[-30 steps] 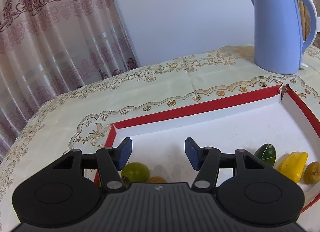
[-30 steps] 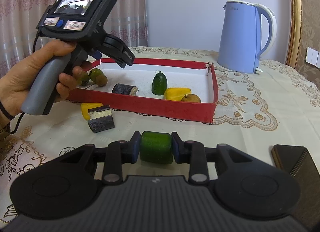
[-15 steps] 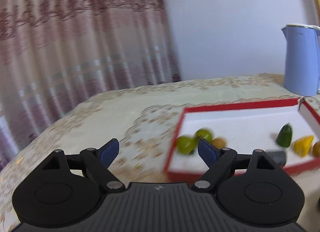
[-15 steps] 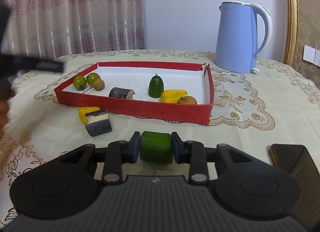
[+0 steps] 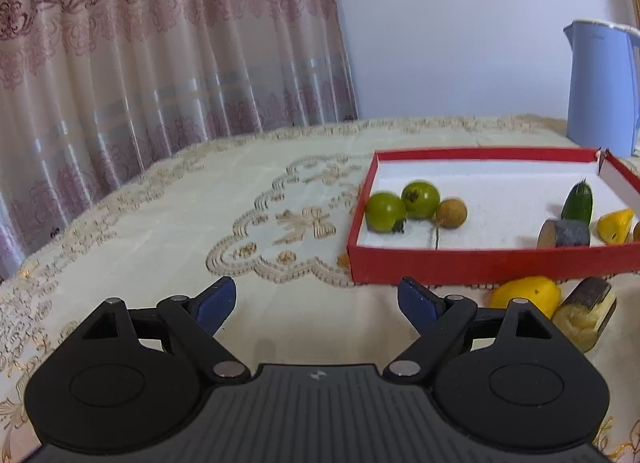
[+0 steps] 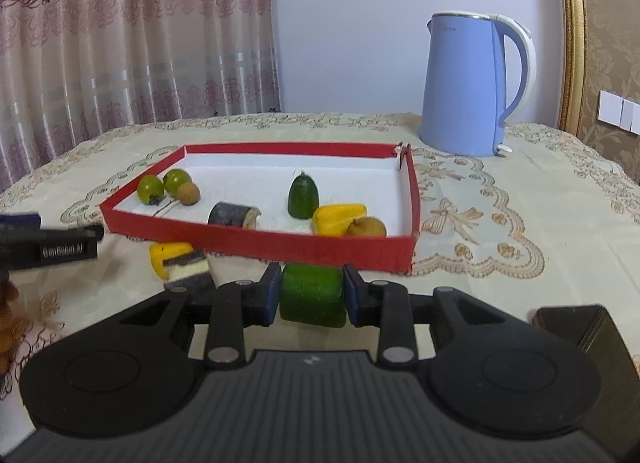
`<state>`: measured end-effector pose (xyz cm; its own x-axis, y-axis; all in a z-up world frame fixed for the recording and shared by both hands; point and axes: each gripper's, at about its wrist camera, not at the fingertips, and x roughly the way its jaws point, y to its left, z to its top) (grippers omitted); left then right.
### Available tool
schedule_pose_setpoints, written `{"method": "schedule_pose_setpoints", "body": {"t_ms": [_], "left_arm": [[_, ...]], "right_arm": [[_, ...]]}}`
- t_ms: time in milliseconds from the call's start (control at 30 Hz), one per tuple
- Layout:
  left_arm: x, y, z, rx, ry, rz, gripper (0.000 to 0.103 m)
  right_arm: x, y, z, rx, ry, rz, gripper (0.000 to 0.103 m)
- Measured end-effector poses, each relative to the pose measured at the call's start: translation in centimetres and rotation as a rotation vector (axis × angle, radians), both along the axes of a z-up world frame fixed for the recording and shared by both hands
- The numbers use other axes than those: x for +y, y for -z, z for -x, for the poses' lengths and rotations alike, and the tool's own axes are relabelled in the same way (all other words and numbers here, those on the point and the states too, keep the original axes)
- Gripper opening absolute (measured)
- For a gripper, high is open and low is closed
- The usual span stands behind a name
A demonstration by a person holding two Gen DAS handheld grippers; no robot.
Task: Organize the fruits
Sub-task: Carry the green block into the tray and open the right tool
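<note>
Red tray (image 6: 256, 241) ahead of the right gripper (image 6: 311, 295) already holds seven pieces. Right gripper clamps a green cucumber chunk (image 6: 312, 297); left gripper (image 5: 316, 305), wide and empty, has a yellow piece (image 5: 524, 295) and dark-skinned slice (image 5: 586, 313) just right, still on the bench (image 5: 160, 231).

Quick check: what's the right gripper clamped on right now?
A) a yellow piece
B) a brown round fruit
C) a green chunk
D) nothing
C: the right gripper has its pads pressed on both sides of the green chunk, in front of the red tray.
</note>
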<state>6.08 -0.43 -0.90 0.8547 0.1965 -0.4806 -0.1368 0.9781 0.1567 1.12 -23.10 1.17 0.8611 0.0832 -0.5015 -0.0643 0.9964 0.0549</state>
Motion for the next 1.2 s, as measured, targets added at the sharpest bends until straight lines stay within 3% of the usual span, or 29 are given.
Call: {"method": "schedule_pose_setpoints", "body": {"t_ms": [367, 633, 1033, 1067, 1167, 1200], "left_arm": [[0.7, 0.6, -0.7, 0.07, 0.014, 0.075, 0.089], [2.7, 0.9, -1.3, 0.109, -0.012, 0.206, 0.089], [1.7, 0.8, -1.3, 0.097, -0.003, 0.144, 0.089], [1.7, 0.8, -1.3, 0.096, -0.003, 0.143, 0.089], [1.7, 0.8, -1.3, 0.097, -0.006, 0.144, 0.089], [1.7, 0.8, -1.3, 0.096, -0.005, 0.146, 0.089]], "right_arm": [[-1.0, -1.7, -4.0, -0.026, 0.01, -0.036, 0.031], [-2.3, -1.8, -8.1, 0.003, 0.034, -0.04, 0.031], [-2.7, -1.1, -15.0, 0.054, 0.078, -0.041, 0.031], [-2.6, -0.9, -15.6, 0.059, 0.085, -0.038, 0.032], [-2.6, -0.5, -16.3, 0.077, 0.122, -0.025, 0.063], [-2.5, -0.7, -15.7, 0.059, 0.118, -0.021, 0.067]]}}
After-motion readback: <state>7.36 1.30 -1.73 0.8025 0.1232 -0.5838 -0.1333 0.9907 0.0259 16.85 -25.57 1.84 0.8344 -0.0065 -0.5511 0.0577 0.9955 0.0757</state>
